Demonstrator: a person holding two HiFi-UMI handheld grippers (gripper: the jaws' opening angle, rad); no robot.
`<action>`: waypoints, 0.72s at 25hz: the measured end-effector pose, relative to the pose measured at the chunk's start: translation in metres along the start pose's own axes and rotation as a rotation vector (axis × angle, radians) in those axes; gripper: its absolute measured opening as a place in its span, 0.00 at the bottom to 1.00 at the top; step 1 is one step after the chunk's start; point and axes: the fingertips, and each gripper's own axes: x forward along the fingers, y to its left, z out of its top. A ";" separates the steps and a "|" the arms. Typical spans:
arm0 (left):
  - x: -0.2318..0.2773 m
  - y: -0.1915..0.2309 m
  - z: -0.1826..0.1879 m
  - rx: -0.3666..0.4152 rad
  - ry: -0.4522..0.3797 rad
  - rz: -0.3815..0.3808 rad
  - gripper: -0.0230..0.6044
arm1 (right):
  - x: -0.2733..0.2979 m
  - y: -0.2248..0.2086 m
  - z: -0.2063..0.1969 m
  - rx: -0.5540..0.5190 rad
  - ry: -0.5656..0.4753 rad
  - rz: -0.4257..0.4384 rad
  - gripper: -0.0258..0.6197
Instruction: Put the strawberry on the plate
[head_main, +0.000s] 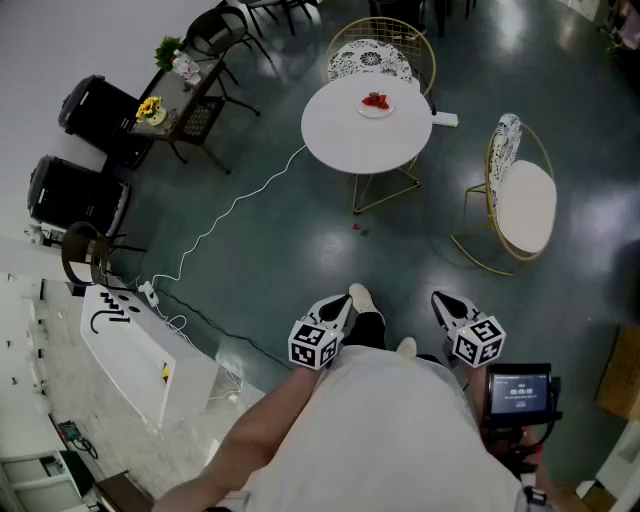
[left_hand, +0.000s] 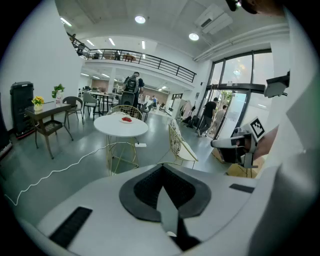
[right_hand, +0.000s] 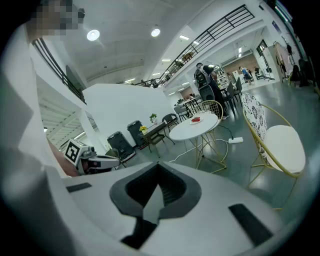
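Far ahead stands a round white table (head_main: 340, 135) with a small plate (head_main: 376, 108) on it. Red strawberries (head_main: 376, 99) lie on that plate, also seen as a red spot on the plate (left_hand: 126, 120) in the left gripper view and on the plate (right_hand: 196, 120) in the right gripper view. A tiny red thing (head_main: 355, 228) lies on the floor in front of the table. My left gripper (head_main: 345, 303) and right gripper (head_main: 445, 300) are held close to my body, both shut and empty, far from the table.
Gold wire chairs (head_main: 520, 195) stand to the right of and behind the table. A white cable (head_main: 235, 205) runs across the dark floor to a power strip (head_main: 445, 120). Black speakers (head_main: 85, 150) and a side table with flowers (head_main: 150, 110) stand at the left. People walk in the distance (left_hand: 132, 87).
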 end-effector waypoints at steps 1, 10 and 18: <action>0.002 -0.002 -0.003 0.002 -0.003 0.002 0.04 | -0.001 -0.003 -0.005 -0.004 0.003 0.005 0.05; -0.083 -0.041 -0.041 0.031 -0.048 -0.037 0.04 | -0.042 0.085 -0.041 -0.049 -0.016 0.017 0.05; -0.167 -0.044 -0.076 0.038 -0.105 -0.064 0.04 | -0.055 0.172 -0.062 -0.031 -0.090 0.027 0.05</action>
